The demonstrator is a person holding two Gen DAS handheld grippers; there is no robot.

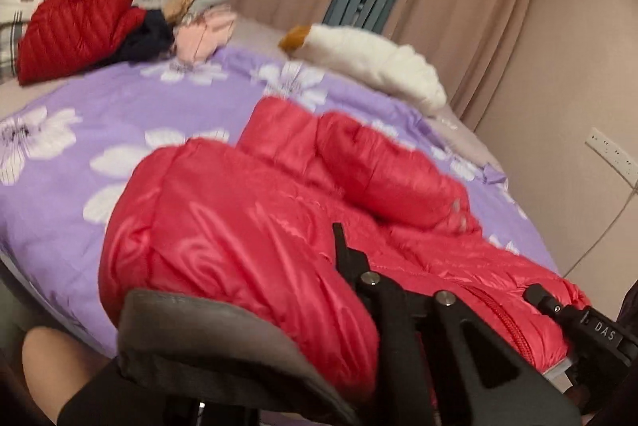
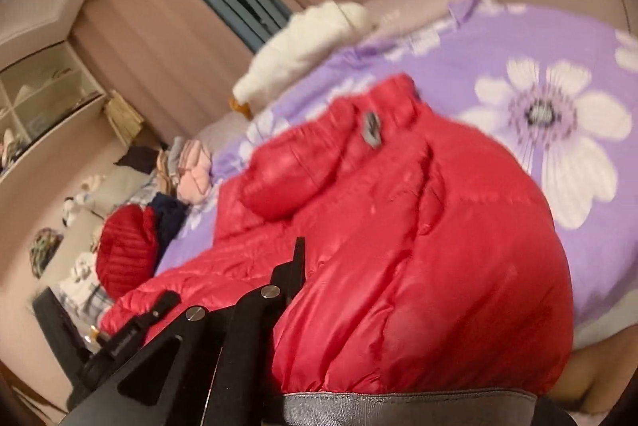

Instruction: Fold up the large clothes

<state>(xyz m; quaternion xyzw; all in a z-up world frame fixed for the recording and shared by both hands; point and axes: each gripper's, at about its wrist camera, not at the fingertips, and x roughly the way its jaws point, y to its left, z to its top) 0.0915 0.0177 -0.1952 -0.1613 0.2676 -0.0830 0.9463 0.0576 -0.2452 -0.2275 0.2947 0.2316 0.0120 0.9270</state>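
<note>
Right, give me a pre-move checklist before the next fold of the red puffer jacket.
1. Left claw gripping the red puffer jacket: ok, the hem bunches over its grey pad.
2. Right claw gripping the jacket: ok, fabric drapes across its lower pad.
3. Jacket zipped: cannot tell, only part of the zipper shows.
4. Sleeve folded across the body: ok.
5. Purple floral quilt bare beyond the jacket: ok.
6. White plush toy and clothes pile away from the jacket: ok.

Black angular left gripper (image 1: 359, 306) frame, silver screws, white "DAS" lettering, grey padded fingers (image 1: 191, 338), black sleeve, bare skin
</note>
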